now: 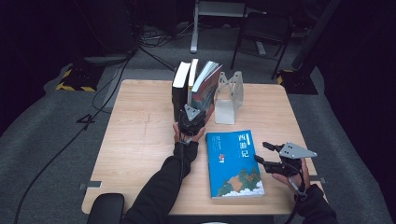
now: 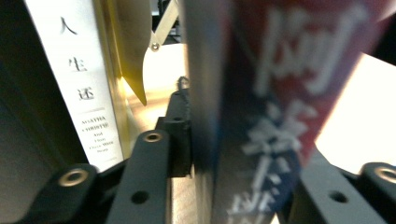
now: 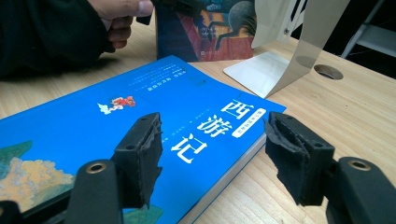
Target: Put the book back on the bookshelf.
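Note:
Three books stand at the back of the table: a black one (image 1: 180,91), a white-spined one (image 1: 192,74) (image 2: 79,79), and a red and blue one (image 1: 208,84) (image 2: 261,116) that leans left, away from the metal bookend (image 1: 227,95) (image 3: 289,56). My left gripper (image 1: 190,122) (image 2: 247,149) is shut on the leaning book's spine, one jaw on each side. A blue book (image 1: 233,163) (image 3: 140,121) lies flat at the front right. My right gripper (image 1: 261,152) (image 3: 215,135) is open just off its right edge, jaws over that edge and holding nothing.
The wooden table (image 1: 140,140) has bare room on its left half. A round hole (image 3: 328,71) sits in the tabletop behind the bookend. A black rounded object (image 1: 106,207) is at the near left edge. A chair (image 1: 266,28) and cables lie on the floor beyond.

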A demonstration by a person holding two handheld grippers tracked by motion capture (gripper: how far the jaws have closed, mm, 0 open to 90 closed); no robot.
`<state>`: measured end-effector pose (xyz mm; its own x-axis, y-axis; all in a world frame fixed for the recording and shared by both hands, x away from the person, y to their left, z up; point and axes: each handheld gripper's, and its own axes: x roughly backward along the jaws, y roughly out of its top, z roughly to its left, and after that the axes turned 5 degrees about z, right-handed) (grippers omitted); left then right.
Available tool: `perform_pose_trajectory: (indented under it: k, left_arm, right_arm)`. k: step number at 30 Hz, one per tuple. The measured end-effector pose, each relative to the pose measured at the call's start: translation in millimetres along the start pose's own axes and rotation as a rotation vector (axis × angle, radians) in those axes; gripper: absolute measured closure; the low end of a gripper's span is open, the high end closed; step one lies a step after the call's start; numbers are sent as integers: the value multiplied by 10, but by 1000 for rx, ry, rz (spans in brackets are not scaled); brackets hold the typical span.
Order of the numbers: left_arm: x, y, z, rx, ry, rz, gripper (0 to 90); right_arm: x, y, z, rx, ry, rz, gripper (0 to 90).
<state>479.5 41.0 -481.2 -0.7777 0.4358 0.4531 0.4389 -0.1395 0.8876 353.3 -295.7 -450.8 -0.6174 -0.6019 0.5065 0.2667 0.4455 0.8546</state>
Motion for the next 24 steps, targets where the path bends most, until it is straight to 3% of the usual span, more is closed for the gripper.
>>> perform_pose_trajectory:
  k: [5, 7, 12, 17, 24]
  left_arm:
    - [81, -50, 16, -51, -19, 23, 613]
    - [130, -76, -11, -101, -2, 36, 582]
    - [189, -141, -20, -148, 0, 52, 618]
    - [162, -131, -61, -159, 16, 50, 643]
    - [30, -71, -84, -137, 51, 47, 672]
  right_arm:
    - [11, -4, -2, 0, -2, -1, 367]
    - [14, -7, -1, 1, -4, 0, 366]
    - [21, -23, 4, -1, -3, 5, 367]
    - [23, -29, 2, 0, -1, 4, 367]
    - [27, -35, -2, -2, 2, 1, 367]
